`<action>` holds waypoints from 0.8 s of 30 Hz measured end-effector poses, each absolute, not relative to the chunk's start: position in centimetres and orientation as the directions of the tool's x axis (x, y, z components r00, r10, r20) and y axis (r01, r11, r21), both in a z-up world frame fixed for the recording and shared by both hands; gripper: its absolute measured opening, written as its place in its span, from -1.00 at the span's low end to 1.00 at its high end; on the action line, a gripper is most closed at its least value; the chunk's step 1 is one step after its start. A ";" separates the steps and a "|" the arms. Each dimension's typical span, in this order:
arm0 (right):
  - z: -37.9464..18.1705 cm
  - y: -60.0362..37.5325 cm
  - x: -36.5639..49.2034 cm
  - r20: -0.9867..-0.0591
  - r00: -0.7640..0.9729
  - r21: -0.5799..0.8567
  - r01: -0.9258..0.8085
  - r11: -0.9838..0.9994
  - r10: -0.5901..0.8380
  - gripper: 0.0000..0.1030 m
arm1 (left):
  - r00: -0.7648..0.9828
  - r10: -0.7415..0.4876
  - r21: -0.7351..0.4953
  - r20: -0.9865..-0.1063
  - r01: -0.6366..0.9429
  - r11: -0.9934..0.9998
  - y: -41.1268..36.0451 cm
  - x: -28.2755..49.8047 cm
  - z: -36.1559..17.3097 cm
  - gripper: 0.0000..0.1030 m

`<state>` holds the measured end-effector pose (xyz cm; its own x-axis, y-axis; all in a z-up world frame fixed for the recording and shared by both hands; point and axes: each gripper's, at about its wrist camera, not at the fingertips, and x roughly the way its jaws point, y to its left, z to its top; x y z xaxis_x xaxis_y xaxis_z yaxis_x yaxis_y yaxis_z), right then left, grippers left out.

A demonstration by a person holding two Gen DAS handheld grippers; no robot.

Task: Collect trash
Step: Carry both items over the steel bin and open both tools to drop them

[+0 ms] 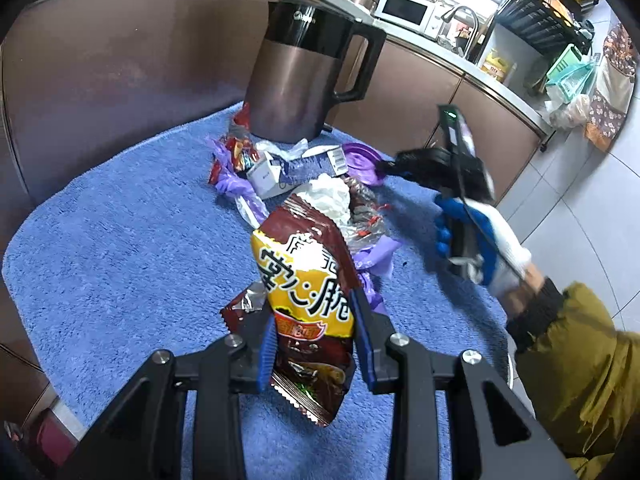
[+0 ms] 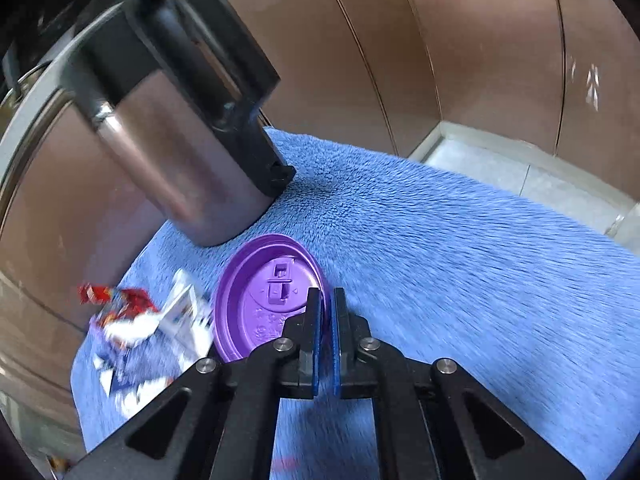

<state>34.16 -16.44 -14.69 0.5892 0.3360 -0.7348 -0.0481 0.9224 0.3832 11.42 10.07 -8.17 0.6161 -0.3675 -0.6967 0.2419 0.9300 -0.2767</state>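
Note:
My left gripper (image 1: 314, 312) is shut on a brown and yellow snack bag (image 1: 306, 276) stuffed with white tissue (image 1: 330, 196), held over the blue towel (image 1: 120, 248). My right gripper (image 2: 327, 300) is shut on the rim of a purple cup lid (image 2: 266, 296), tilted up off the towel (image 2: 460, 264). In the left wrist view the right gripper (image 1: 382, 166) pinches the same lid (image 1: 360, 160). Loose trash lies behind the bag: a red wrapper (image 1: 240, 152), a small white box (image 1: 264, 178), purple plastic (image 1: 236, 184).
A brown and black metal jug (image 1: 300, 76) with a black handle stands at the towel's far edge, close beside the lid (image 2: 180, 120). Brown cabinet fronts (image 1: 100, 60) surround the towel. A kitchen counter with a microwave (image 1: 404, 10) and tiled floor lie to the right.

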 end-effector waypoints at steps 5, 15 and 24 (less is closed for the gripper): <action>-11.0 -18.3 28.6 -0.702 0.639 0.345 -0.080 0.935 0.314 -0.91 | 0.637 -0.369 -0.259 -0.677 0.262 0.930 9.7 10.4 -6.5 -0.38; -3.3 -24.6 11.1 -0.613 0.766 0.250 -0.045 0.967 0.194 -0.91 | 0.643 -0.398 -0.226 -0.654 0.336 0.914 6.1 8.0 -3.7 -0.38; -4.2 -32.7 -1.3 -0.630 0.770 0.145 0.252 0.957 -0.107 -0.91 | 0.516 -0.518 -0.212 -0.682 0.537 0.816 -5.0 7.7 -3.5 -0.38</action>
<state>-1.30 -32.72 -4.23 0.7696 -0.1072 -0.6295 0.2516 0.9570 0.1446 7.71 -4.95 -3.53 0.5162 -0.5175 -0.6825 0.5375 0.8161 -0.2123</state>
